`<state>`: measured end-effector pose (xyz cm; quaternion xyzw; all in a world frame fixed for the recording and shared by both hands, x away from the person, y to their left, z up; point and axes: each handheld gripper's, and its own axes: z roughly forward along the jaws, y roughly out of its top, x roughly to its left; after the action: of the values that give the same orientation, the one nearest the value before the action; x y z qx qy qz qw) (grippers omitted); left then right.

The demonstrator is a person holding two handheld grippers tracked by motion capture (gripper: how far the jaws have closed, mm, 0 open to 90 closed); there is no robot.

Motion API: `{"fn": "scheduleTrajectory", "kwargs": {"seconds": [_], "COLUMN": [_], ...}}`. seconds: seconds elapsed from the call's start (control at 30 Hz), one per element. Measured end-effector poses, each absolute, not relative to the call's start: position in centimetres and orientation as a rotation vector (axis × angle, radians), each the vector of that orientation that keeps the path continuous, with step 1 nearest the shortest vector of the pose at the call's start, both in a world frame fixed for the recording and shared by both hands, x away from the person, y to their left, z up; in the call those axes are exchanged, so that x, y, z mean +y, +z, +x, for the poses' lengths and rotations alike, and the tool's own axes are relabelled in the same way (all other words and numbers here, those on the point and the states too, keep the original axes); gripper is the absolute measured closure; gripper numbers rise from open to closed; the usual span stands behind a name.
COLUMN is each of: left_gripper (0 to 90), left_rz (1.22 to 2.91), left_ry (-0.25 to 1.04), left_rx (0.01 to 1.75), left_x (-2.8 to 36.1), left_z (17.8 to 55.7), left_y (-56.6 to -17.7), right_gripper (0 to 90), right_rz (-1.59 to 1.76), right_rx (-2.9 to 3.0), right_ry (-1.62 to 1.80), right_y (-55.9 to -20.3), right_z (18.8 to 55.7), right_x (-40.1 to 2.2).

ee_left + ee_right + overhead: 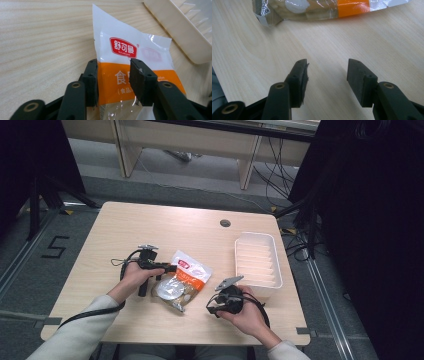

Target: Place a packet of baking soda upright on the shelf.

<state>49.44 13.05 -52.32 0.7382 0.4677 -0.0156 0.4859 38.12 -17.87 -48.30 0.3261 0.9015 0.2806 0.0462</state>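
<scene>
An orange-and-white snack packet (120, 50) lies flat on the pale wooden table (150, 227), one end sitting between the spread jaws of the left gripper (113, 75), its clear end just ahead of the right gripper (327, 72), and a white ribbed tray (257, 260) stands right beside that right gripper.

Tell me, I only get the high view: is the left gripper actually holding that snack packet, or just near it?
Observer: Not holding. In the left gripper view its fingers stand open, one on each side of the snack packet, with gaps on both sides.
Operator: What's printed on it? It's tiny for me.
Observer: A red logo label on white, above an orange band with white characters.
Operator: And the right gripper?
Observer: The right gripper is open too, with bare wooden table between its fingers; the packet's clear end lies beyond them.
Operator: Anything in the white tray?
Observer: The ribbed part of the white tray that shows looks empty.
</scene>
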Motion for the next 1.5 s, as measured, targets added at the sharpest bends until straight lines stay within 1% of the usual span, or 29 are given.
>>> {"fn": "scheduleTrajectory", "kwargs": {"seconds": [0.07,0.1,0.17,0.2,0.23,0.33,0.37,0.4,0.47,0.63,0.67,0.83,0.97,1.13,1.23,1.4,1.43,1.5], "left_gripper": [61.5,66.1,70.2,70.2,74.5,79.7,79.7,84.4,88.1,89.3,89.3,89.6,89.7,89.8,89.8,89.8,89.8,89.8], "left_rz": [1.811,1.82,1.839,1.848,1.856,1.888,1.893,1.899,1.91,1.908,1.916,1.899,1.858,1.796,1.765,1.733,1.726,1.723], "left_ry": [-0.022,-0.016,0.0,0.005,0.011,0.028,0.03,0.033,0.023,0.029,0.011,0.002,-0.024,-0.016,-0.004,0.002,0.0,0.001], "left_rx": [1.122,1.107,1.085,1.075,1.065,1.034,1.031,1.021,1.009,1.007,0.994,0.977,0.958,0.906,0.887,0.852,0.849,0.84], "left_x": [13.1,13.1,13.1,13.2,13.2,13.1,13.1,13.1,13.1,12.9,12.9,12.9,13.1,13.7,14.0,14.7,14.8,14.9], "left_z": [49.4,49.4,49.3,49.2,49.2,49.0,49.0,49.0,48.9,48.7,48.6,48.2,47.6,46.5,45.4,44.0,43.7,43.5], "left_y": [-52.3,-52.2,-52.2,-52.2,-52.2,-52.2,-52.2,-52.1,-52.0,-51.9,-51.8,-51.3,-50.7,-49.6,-48.8,-48.0,-47.8,-47.7], "right_gripper": [51.4,51.5,51.4,51.5,51.4,51.2,51.2,51.0,50.9,51.0,51.0,50.9,50.7,50.0,48.3,45.5,45.2,44.5], "right_rz": [0.996,0.996,0.995,0.994,0.994,0.992,0.992,0.989,0.988,0.985,0.985,0.983,0.99,0.977,1.02,0.973,1.004,0.997], "right_rx": [2.754,2.754,2.756,2.756,2.757,2.756,2.756,2.76,2.757,2.76,2.761,2.756,2.739,2.703,2.665,2.599,2.607,2.588], "right_ry": [0.853,0.851,0.848,0.847,0.847,0.84,0.84,0.837,0.835,0.831,0.833,0.839,0.849,0.897,0.912,0.943,0.921,0.935], "right_y": [-48.3,-48.3,-48.3,-48.3,-48.3,-48.4,-48.4,-48.4,-48.5,-48.5,-48.4,-48.2,-47.9,-47.3,-45.8,-43.2,-42.4,-42.1], "right_z": [38.1,38.1,38.1,38.2,38.1,38.1,38.1,38.1,38.1,38.1,38.1,38.2,38.2,38.2,38.3,39.5,39.6,39.9], "right_x": [-17.9,-17.9,-17.9,-17.9,-17.9,-17.8,-17.8,-17.8,-17.8,-17.8,-17.9,-18.0,-18.1,-18.2,-18.4,-18.7,-18.7,-18.5]}}
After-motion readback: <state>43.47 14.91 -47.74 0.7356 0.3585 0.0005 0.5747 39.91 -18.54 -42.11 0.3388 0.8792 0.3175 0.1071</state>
